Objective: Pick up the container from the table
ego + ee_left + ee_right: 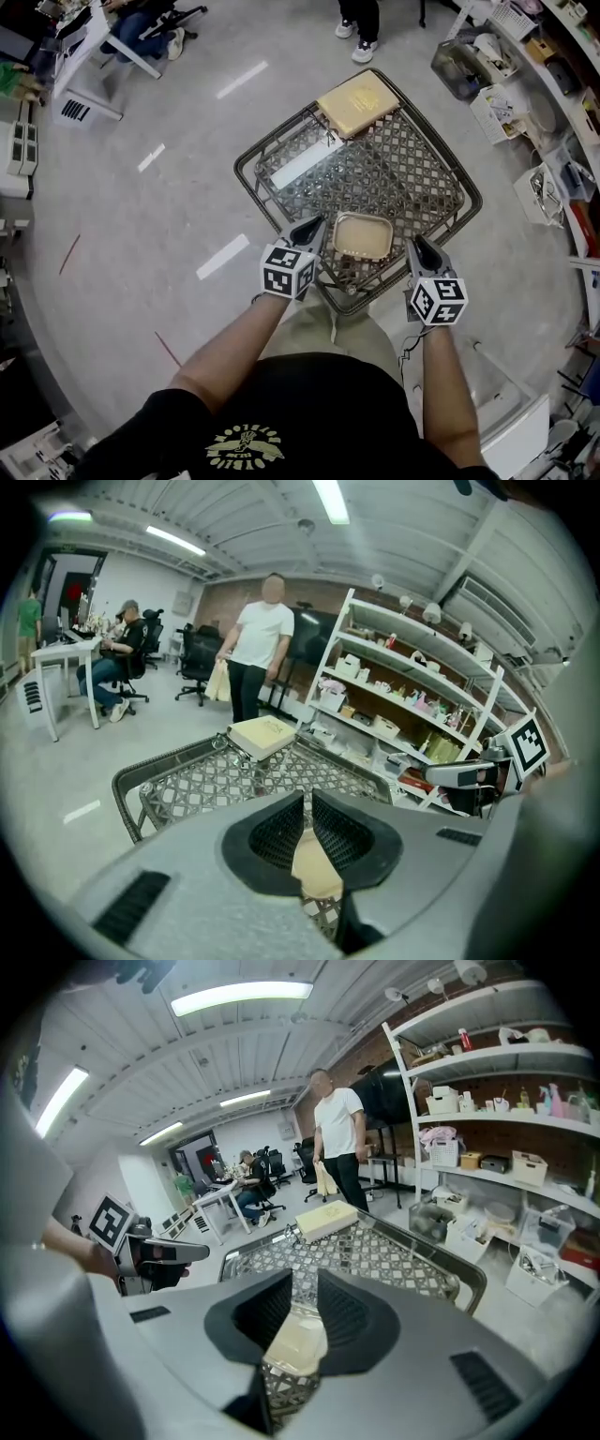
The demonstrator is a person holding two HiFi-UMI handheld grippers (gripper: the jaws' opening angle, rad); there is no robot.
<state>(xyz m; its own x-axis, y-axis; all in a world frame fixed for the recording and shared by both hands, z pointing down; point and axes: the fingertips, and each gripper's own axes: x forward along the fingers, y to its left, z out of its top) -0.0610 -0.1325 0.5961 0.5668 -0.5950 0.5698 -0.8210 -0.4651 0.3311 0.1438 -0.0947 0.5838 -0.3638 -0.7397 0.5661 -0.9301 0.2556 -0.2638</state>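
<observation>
Where container [362, 236] lies on table [398, 169] — between left gripper [313, 225] and right gripper [415, 245].

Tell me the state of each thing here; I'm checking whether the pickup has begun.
container: upright on the table, open-topped, not gripped.
flat box: closed, lying at the table's far corner.
table: standing, mesh top.
left gripper: shut, empty, beside the container.
right gripper: jaws all but closed, empty, on the container's other side.
</observation>
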